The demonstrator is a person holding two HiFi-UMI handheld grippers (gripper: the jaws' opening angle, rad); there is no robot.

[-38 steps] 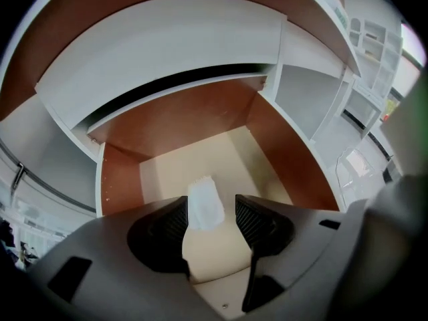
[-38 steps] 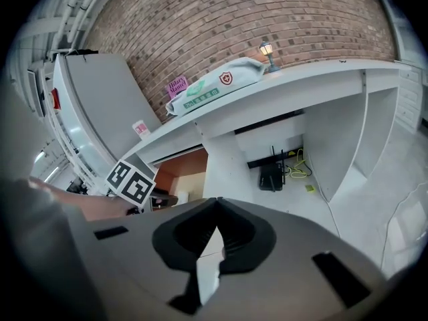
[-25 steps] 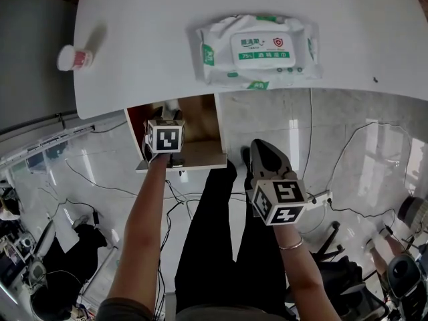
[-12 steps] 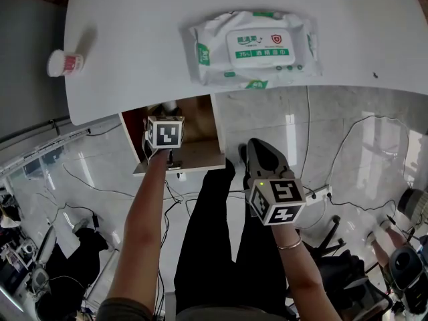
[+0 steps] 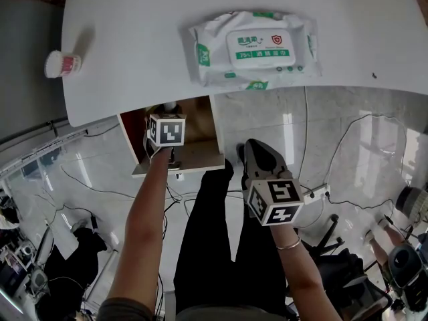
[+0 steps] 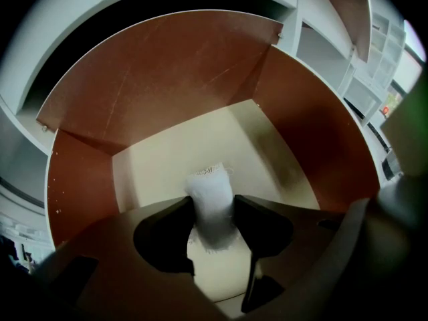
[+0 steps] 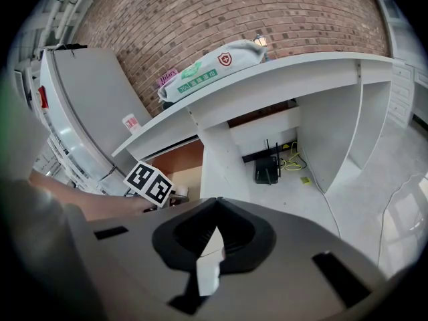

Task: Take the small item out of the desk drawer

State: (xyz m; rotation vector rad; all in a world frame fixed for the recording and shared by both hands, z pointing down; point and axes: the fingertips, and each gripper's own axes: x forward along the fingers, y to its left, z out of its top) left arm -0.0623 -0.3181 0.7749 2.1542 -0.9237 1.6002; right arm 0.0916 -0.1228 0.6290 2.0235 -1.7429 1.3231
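A wooden drawer [image 5: 200, 155] stands pulled out under the white desk [image 5: 134, 45]. In the left gripper view my left gripper [image 6: 212, 212] is inside the drawer, shut on a small white cloth-like item [image 6: 210, 194] that stands between its jaws above the pale drawer bottom [image 6: 261, 146]. From the head view only its marker cube [image 5: 166, 130] shows over the drawer. My right gripper [image 5: 255, 147] hangs below the desk's edge, right of the drawer. Its jaws [image 7: 215, 202] are shut with nothing between them.
A pack of wet wipes [image 5: 251, 47] lies on the desk's top and a small white cup [image 5: 61, 64] stands at its far left. The person's legs [image 5: 214, 246] are below the drawer. Cables and a power strip [image 5: 317, 192] lie on the glossy floor.
The head view has shifted a little, so the desk sits slightly further left. The left gripper stays in the drawer and the right gripper hangs in about the same place.
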